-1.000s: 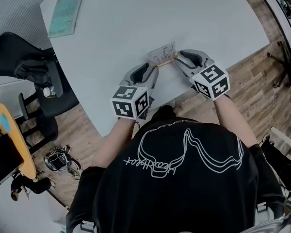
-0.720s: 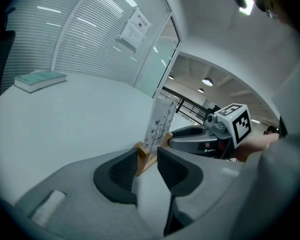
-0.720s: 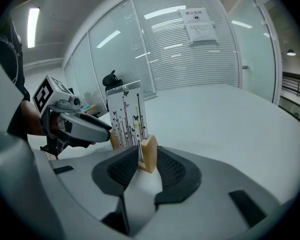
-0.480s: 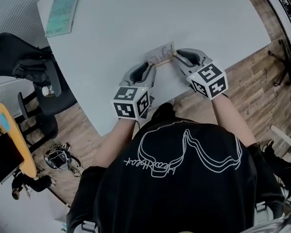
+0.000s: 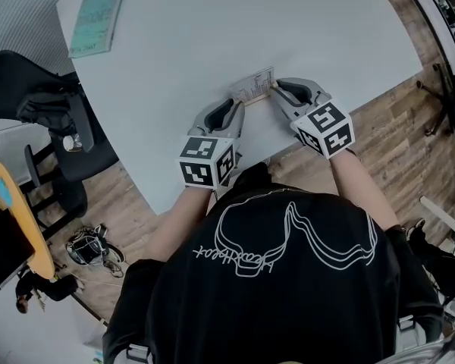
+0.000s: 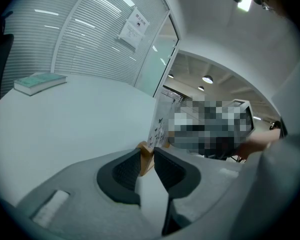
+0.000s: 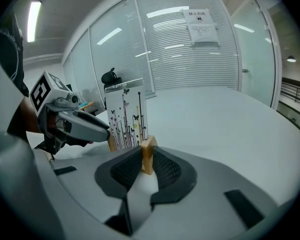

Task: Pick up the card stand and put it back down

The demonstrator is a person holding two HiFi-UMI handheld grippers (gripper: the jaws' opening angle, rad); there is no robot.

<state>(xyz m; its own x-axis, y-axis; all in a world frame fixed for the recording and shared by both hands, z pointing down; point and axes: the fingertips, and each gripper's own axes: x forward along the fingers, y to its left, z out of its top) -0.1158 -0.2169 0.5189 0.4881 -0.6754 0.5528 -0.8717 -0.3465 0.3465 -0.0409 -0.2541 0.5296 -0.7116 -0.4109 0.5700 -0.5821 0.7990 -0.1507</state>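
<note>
Card stand sits on the white surface, near the edge closest to the person, one set of tongs at each end. Not lifted yet, as far as I can tell.

Change: both sets of tongs have just been closing, each with an end of the stand's wooden base between its jaws. Left tongs are now clamped on the left end. In the left gripper view the wood block is pinched between the dark ribbed pads at the tips only, so the bite looks shallow. Right tongs are clamped on the right end. In the right gripper view the block is pressed squarely between both pads and looks firmer.

Meaning: the grasp step looks about done and the lift should be next. Both ends have to rise together or the bar may twist out of the left tips.

Look of the stand: a narrow pale wooden bar as base, with an upright card slotted in. The card is white with thin black stems, butterflies and a few coloured bits. It stands straight, not leaning.

Further out: a teal book lies at the far left of the surface, well apart. A black chair stands off the surface to the left, on a wood-look floor.
</note>
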